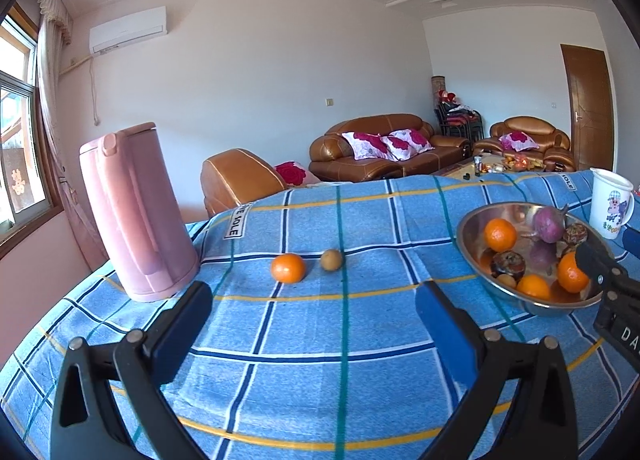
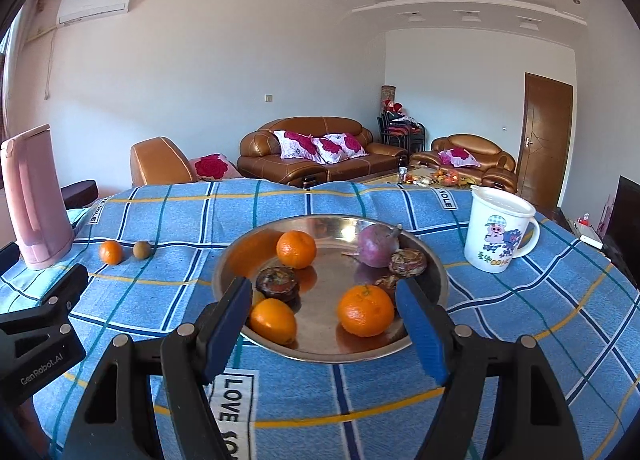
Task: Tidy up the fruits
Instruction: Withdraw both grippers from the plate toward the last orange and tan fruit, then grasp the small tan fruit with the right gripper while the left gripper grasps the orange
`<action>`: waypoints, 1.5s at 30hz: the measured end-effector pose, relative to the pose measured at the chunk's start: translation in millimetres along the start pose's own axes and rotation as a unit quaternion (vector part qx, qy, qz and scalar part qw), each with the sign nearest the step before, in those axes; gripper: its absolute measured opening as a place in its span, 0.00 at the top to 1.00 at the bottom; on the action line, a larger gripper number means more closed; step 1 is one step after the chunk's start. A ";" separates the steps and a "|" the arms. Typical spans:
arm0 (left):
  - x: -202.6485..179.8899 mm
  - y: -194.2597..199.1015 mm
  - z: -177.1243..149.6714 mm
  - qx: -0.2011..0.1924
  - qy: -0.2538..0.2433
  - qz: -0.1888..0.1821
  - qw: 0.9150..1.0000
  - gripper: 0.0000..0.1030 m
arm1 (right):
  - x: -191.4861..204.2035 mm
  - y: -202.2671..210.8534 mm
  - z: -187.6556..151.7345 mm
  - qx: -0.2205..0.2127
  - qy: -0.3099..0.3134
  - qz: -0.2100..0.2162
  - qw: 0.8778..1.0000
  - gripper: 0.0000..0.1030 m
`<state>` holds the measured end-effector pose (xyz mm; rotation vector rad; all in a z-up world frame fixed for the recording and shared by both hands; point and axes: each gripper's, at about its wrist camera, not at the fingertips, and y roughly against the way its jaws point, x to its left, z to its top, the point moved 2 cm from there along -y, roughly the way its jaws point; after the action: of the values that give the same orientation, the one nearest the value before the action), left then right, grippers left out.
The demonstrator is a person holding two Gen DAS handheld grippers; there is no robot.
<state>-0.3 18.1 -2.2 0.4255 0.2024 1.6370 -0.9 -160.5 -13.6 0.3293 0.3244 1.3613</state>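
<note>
Left gripper gapes wide, empty, facing an orange. Right gripper stands spread, gripping nothing, over the bowl.

Kettle left of bowl

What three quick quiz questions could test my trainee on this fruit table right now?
1. True or false: both claws, left claw and right claw, are open and hold nothing.
2. How many oranges lie in the metal bowl?
3. Which fruits still sit on the checked tablecloth outside the bowl: A) loose orange and brown kiwi-like fruit; B) two purple fruits; C) none?

Key: 1 true. 2 three: far orange, near-left orange, near-right orange. 3 A, near the pink kettle.
</note>
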 end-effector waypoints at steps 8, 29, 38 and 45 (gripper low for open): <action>45.7 -19.9 -4.4 0.016 0.009 0.041 0.999 0.00 | 37.4 -8.3 2.9 0.009 0.005 0.031 0.999 0.27; 127.3 -82.5 -26.6 0.144 0.112 0.104 0.978 0.00 | 176.4 -130.3 26.8 0.148 0.057 0.177 0.971 0.41; 130.8 -91.2 -28.9 0.161 0.113 0.099 0.975 0.00 | 224.6 -190.7 33.7 0.210 0.103 0.167 0.958 0.57; 133.8 -95.1 -30.5 0.167 0.117 0.087 0.975 0.00 | 228.4 -192.4 32.3 0.215 0.121 0.160 0.956 0.72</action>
<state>67.0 164.7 -45.3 0.5151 0.6395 1.8316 225.1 28.6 -71.7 0.5975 0.8056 1.6495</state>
